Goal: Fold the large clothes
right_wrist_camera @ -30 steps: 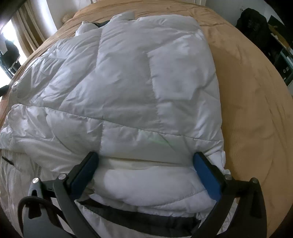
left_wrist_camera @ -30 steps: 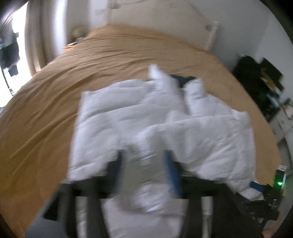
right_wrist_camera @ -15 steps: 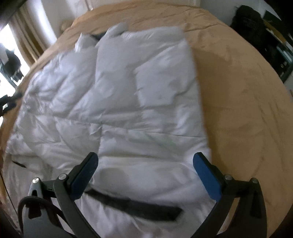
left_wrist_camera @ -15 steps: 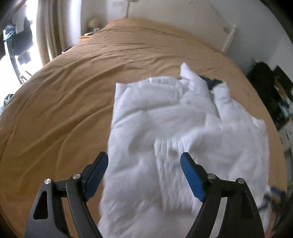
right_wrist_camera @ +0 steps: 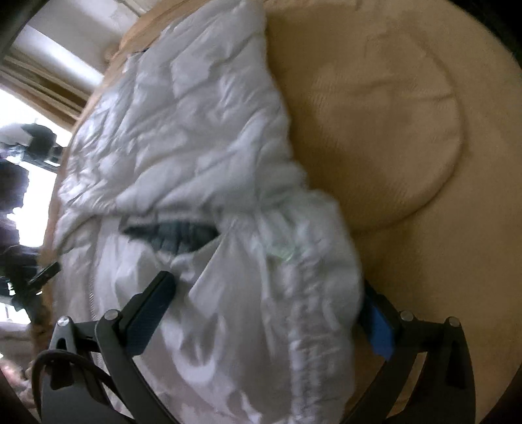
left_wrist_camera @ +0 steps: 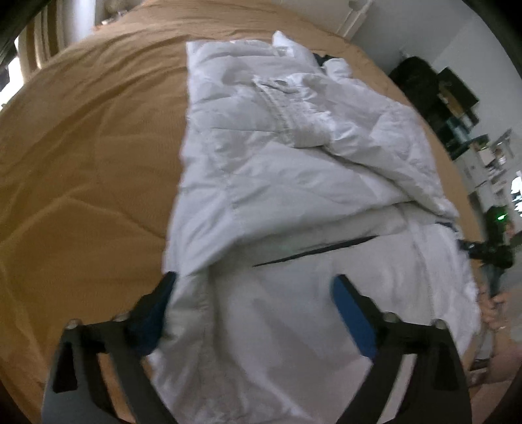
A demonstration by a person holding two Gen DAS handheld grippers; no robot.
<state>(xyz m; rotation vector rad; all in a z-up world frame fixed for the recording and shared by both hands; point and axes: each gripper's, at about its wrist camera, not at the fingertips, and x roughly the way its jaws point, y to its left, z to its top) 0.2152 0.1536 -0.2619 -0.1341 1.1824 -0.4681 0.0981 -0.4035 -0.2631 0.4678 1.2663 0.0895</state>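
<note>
A white quilted puffer jacket (left_wrist_camera: 277, 169) lies spread on the tan bed cover (left_wrist_camera: 91, 137), a sleeve folded across its chest and a dark lining strip (left_wrist_camera: 313, 251) showing at a fold. My left gripper (left_wrist_camera: 254, 293) hovers over the jacket's near left hem, its jaws opening wide; cloth lies under them, not pinched. In the right wrist view the jacket (right_wrist_camera: 195, 130) runs diagonally. My right gripper (right_wrist_camera: 264, 319) stands wide around the bunched right edge, whose cloth hides part of the right pad (right_wrist_camera: 378, 329). I see no squeeze there.
The bed cover (right_wrist_camera: 391, 114) stretches bare right of the jacket, with a round crease in it. A white headboard (left_wrist_camera: 355, 13) and wall close the far end. Dark furniture and clutter (left_wrist_camera: 450, 94) stand beyond the bed's right side. A hand (left_wrist_camera: 492, 313) shows at the right edge.
My left gripper let go of the white cloth it held, widened, and pulled back to the near left hem. The right view rolled and shifted; the jacket's right edge now bulges between its fingers.
</note>
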